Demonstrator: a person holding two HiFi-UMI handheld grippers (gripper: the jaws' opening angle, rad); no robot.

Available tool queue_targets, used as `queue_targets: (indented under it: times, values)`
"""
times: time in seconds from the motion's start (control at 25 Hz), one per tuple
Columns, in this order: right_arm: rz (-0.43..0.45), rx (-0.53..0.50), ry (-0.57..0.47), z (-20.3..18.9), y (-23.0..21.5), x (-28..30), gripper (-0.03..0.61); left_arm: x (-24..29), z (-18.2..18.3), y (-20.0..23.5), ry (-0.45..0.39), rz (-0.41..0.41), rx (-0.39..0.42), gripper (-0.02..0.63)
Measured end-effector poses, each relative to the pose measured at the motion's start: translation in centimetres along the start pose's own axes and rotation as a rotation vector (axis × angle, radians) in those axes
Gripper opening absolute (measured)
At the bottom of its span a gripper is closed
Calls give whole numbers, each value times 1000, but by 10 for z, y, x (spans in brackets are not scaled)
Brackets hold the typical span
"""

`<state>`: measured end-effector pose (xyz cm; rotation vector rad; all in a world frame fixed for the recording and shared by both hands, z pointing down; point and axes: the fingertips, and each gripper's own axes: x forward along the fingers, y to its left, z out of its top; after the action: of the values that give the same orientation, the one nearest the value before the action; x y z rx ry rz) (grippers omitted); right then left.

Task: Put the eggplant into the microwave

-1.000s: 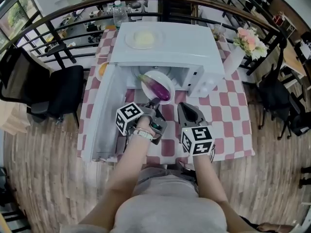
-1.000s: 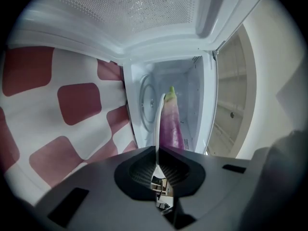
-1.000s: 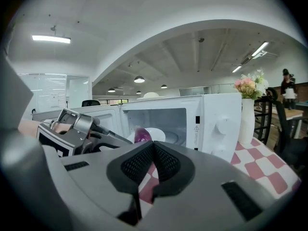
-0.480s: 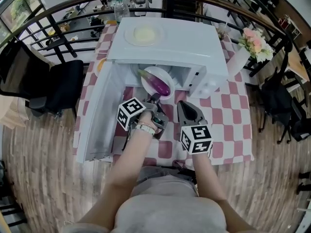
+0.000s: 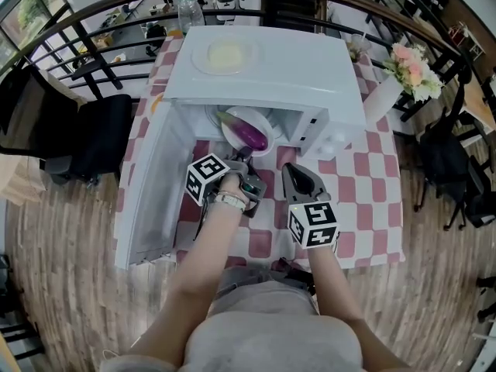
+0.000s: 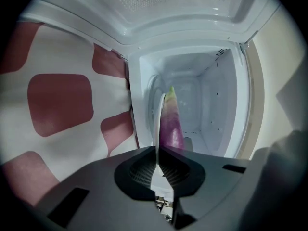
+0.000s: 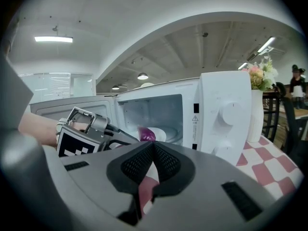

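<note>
On my left gripper (image 6: 156, 151) the jaws pinched the plate (image 6: 157, 121); the eggplant (image 6: 171, 126) ran straight away from them, stem farthest. The right gripper (image 7: 153, 147) jaws sat closed, empty.

You're in a large open hall, office or canteen type. Evidence: curved black railing (image 5: 101, 36) around your spot, wood-plank floor (image 5: 70, 285), black office chairs (image 5: 85, 142), one table in red-checked cloth (image 5: 372, 200) carrying a white microwave (image 5: 263, 68) and a flower vase (image 5: 381, 95), and a high ceiling with a strip light (image 7: 53, 39).
</note>
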<state>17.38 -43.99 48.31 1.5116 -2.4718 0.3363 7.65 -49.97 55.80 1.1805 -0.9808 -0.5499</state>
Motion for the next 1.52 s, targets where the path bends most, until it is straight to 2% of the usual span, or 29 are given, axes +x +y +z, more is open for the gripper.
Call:
queue_targets:
  times: [1.12,1.52]
  values:
    - [72,-11,51,-12,2,28,25,45,34,0,-35,78,-29,20]
    - [86,-3,62,-18,7,31,25,48,36,-5,-31,136,37,31]
